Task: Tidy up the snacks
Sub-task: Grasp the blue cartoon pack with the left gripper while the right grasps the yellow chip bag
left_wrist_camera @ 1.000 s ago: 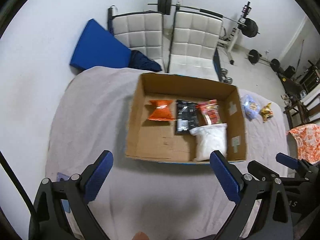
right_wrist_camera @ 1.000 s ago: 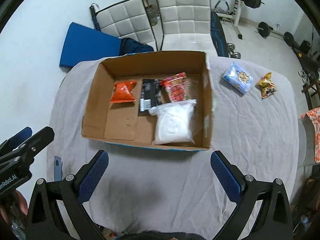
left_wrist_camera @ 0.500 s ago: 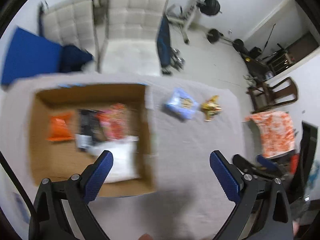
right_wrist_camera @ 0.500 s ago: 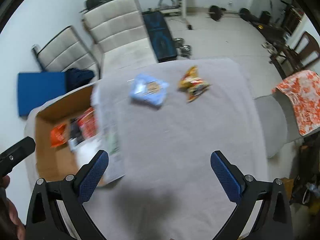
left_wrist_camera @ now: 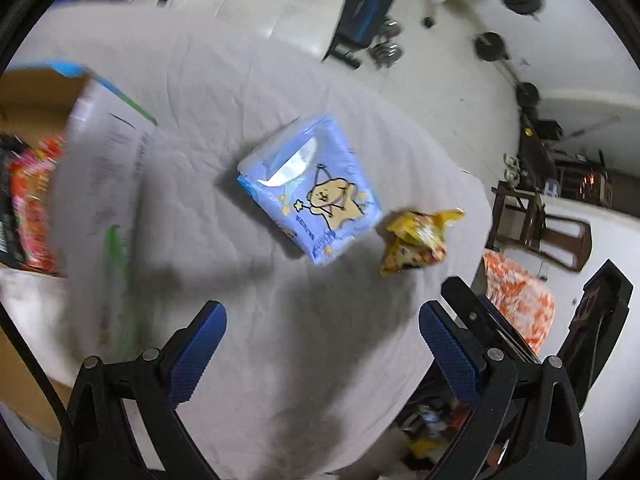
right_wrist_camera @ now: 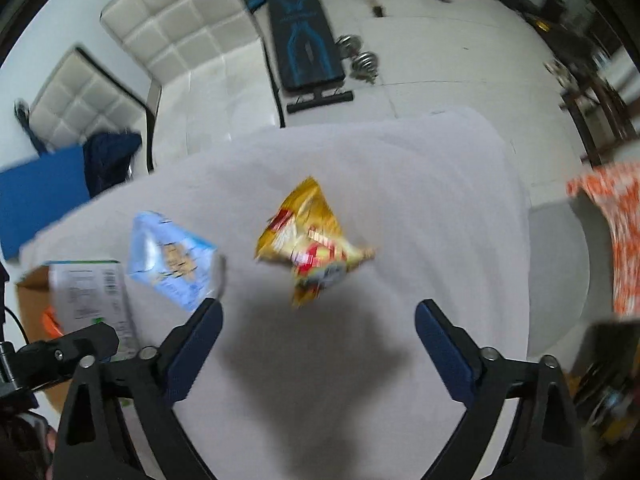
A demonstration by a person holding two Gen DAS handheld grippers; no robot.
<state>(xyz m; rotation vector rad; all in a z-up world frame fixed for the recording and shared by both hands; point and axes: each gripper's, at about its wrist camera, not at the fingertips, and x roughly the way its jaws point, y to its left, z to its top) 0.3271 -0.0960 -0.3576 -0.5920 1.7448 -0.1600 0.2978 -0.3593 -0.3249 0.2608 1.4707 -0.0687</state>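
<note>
A light blue snack pack [left_wrist_camera: 310, 186] with a cartoon star lies flat on the grey cloth, ahead of my open left gripper [left_wrist_camera: 322, 334]. To its right lies a crumpled yellow snack bag [left_wrist_camera: 416, 240]. In the right wrist view the yellow bag [right_wrist_camera: 312, 248] sits just ahead of my open right gripper [right_wrist_camera: 316, 330], with the blue pack [right_wrist_camera: 172, 260] to its left. The cardboard box [left_wrist_camera: 44, 92] stands at the left edge, with a red snack bag [left_wrist_camera: 32, 204] inside. Neither gripper holds anything.
The cloth-covered table [right_wrist_camera: 400, 184] ends close behind the snacks. Beyond it are white chairs [right_wrist_camera: 180, 32], a weight bench [right_wrist_camera: 304, 44] and dumbbells. An orange patterned cloth [right_wrist_camera: 612, 232] hangs at the right. The other gripper [left_wrist_camera: 520, 320] shows at the left view's right side.
Both grippers have swung right, away from the box, and come nearer the two loose snacks. The box has slid to the left edge of both views. Both stay open.
</note>
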